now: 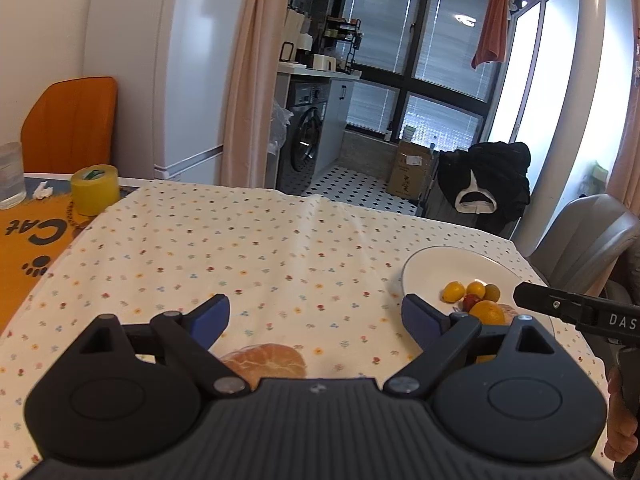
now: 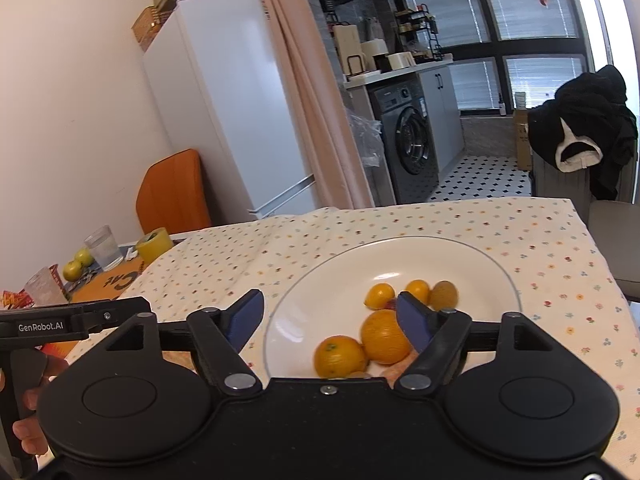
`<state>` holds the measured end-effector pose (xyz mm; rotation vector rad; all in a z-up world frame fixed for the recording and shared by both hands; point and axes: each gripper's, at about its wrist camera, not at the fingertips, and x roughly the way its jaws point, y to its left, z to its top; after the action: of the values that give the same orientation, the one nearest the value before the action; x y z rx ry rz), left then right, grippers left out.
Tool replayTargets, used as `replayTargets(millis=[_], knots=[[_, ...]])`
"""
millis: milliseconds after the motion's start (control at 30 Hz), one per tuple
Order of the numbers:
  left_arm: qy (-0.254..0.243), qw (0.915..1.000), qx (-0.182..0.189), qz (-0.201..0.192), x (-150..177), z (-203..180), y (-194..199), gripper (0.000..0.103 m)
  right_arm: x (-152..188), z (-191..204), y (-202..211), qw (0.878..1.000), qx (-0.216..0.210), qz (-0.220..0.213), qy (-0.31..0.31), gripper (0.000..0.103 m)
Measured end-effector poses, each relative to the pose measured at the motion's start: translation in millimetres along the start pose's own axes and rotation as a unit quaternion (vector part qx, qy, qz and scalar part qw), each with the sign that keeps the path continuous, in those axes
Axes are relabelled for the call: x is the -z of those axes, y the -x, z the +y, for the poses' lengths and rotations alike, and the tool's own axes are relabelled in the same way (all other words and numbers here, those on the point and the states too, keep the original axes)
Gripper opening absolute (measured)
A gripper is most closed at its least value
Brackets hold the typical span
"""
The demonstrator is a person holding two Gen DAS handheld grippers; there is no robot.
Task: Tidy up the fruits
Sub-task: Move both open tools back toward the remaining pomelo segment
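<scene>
- Hovering over the flowered cloth (image 1: 280, 240) on the desk: left claw (image 1: 316, 316), fingers wide apart, gripping nothing.
- Lying just under that claw, near edge: peeled orange (image 1: 266, 362).
- Hanging above the white plate (image 2: 400, 256): right claw (image 2: 330, 316), also spread apart and empty.
- Resting on the plate: two oranges (image 2: 340, 356), small yellow fruits (image 2: 380, 294), one greenish fruit (image 2: 444, 294).

Both grippers, left gripper (image 1: 316, 316) and right gripper (image 2: 330, 316), are matte black with blue finger pads (image 1: 214, 316), silver pivot screws, white "GenRobot.AI" lettering.
</scene>
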<state>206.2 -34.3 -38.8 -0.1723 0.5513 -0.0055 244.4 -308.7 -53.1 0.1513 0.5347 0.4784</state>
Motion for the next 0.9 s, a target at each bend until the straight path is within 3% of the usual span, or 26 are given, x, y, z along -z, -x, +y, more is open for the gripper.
replayTargets(millis=[400, 900], knots=[[0.023, 0.9993, -0.028, -0.006, 6, 34, 23, 0.094, 5, 36, -3, 1.000, -0.019, 0.008, 0.022, 0.098], [0.054, 0.9972, -0.053, -0.001, 26, 72, 34, 0.094, 18, 80, -16, 0.998, -0.036, 0.034, 0.047, 0.103]])
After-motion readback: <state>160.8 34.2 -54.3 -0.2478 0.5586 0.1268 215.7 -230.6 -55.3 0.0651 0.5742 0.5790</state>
